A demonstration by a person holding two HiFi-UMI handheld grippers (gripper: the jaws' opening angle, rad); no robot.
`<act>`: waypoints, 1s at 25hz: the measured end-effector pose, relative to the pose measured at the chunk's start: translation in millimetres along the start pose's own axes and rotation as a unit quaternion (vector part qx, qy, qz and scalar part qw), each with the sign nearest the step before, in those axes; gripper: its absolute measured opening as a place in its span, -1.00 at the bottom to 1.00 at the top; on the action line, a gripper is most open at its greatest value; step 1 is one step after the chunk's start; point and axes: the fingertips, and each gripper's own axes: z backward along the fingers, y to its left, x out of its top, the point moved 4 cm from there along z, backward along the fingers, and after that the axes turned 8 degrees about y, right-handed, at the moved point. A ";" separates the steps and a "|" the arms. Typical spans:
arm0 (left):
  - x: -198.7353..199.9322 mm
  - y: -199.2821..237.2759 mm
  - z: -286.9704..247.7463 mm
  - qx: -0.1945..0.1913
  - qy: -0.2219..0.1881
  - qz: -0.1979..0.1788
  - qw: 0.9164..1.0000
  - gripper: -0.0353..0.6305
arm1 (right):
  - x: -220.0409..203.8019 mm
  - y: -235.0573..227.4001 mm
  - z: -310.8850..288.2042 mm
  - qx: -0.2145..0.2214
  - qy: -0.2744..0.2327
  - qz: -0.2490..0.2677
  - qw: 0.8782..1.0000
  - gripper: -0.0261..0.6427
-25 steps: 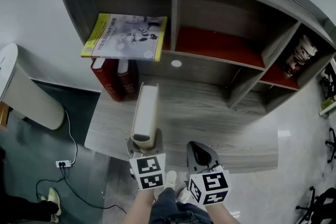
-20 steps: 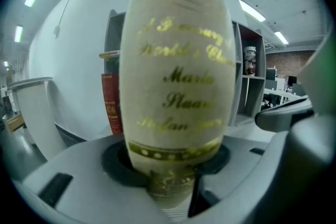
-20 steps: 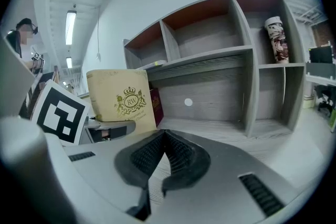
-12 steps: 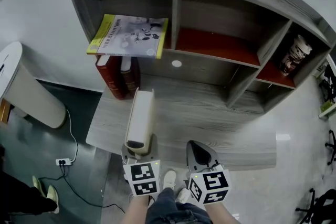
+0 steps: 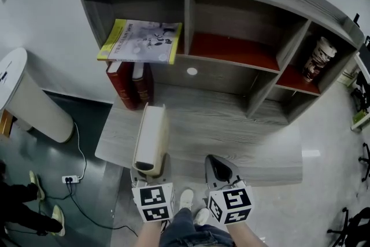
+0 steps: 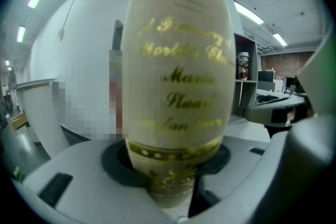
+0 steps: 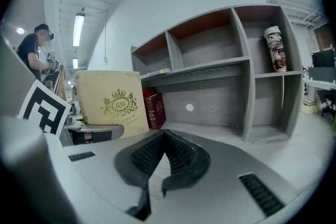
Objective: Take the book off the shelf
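One book [image 5: 150, 133], pinched in the left gripper [image 5: 149, 169] at the desk [image 5: 243, 142] edge, seemingly clears the shelf [image 5: 231, 75]; right gripper [image 5: 215, 161] closed.

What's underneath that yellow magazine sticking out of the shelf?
Dark red books stand upright directly below the yellow magazine, on the grey desk top. The magazine covers their top ends, so it is not possible to tell how many there are, or whether it rests on them.

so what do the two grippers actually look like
The left gripper and right gripper are both light grey plastic with rounded jaws and black pads, ribbed on the right one. Each carries a white cube with black square markers. No sleeves show.
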 end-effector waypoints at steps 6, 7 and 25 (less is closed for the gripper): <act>-5.0 -8.0 15.0 -0.008 -0.001 0.004 1.000 -0.24 | -4.1 -2.9 7.2 0.005 -0.005 0.004 1.000 -0.90; -4.7 -8.6 16.9 -0.008 -0.003 0.003 1.000 -0.24 | -4.2 -3.3 8.0 0.004 -0.006 0.003 1.000 -0.90; 2.8 -28.7 39.8 -0.018 -0.018 -0.005 1.000 -0.24 | -10.9 -12.3 28.9 -0.003 -0.008 0.001 1.000 -0.90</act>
